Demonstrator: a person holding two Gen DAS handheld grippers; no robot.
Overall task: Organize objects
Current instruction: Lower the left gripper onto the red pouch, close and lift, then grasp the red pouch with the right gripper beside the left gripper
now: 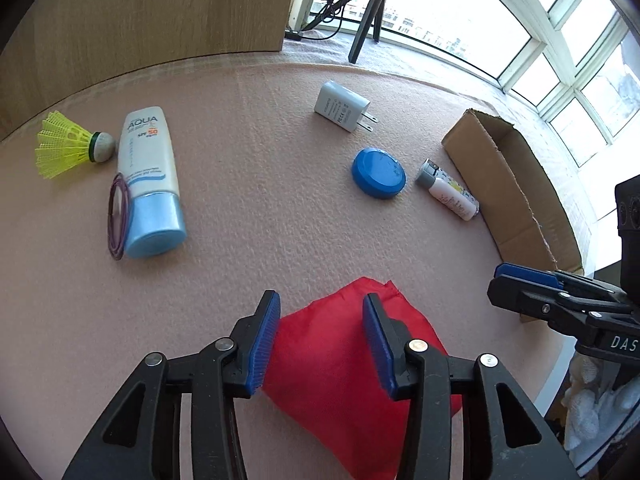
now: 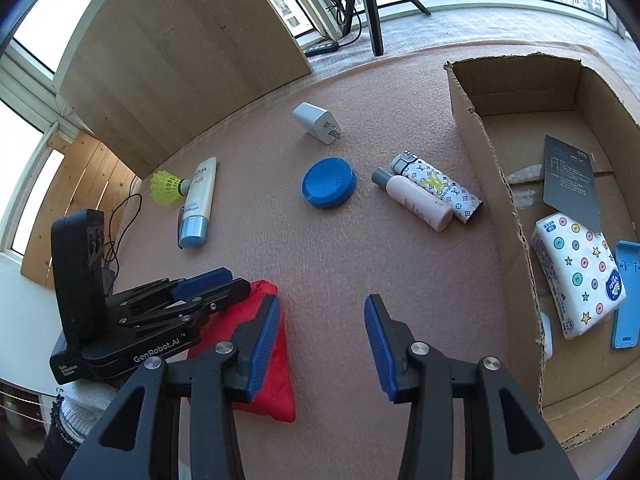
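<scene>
My left gripper (image 1: pixel 320 312) is open, its jaws on either side of a red cloth bag (image 1: pixel 344 368) on the pink mat; the bag also shows in the right wrist view (image 2: pixel 276 376). My right gripper (image 2: pixel 320 316) is open and empty above the mat, just right of the bag. The left gripper (image 2: pixel 208 284) shows at the left in the right wrist view. A cardboard box (image 2: pixel 496 216) at the right holds a tissue pack (image 2: pixel 576 276), a grey card (image 2: pixel 572 180) and a blue item (image 2: pixel 626 292).
On the mat lie a sunscreen tube (image 1: pixel 150 176), a purple hair band (image 1: pixel 118 216), a yellow shuttlecock (image 1: pixel 68 144), a white charger (image 1: pixel 342 106), a blue round lid (image 1: pixel 378 174), a small bottle (image 2: pixel 416 200) and a patterned lighter (image 2: pixel 440 188). A tripod (image 2: pixel 372 4) stands behind.
</scene>
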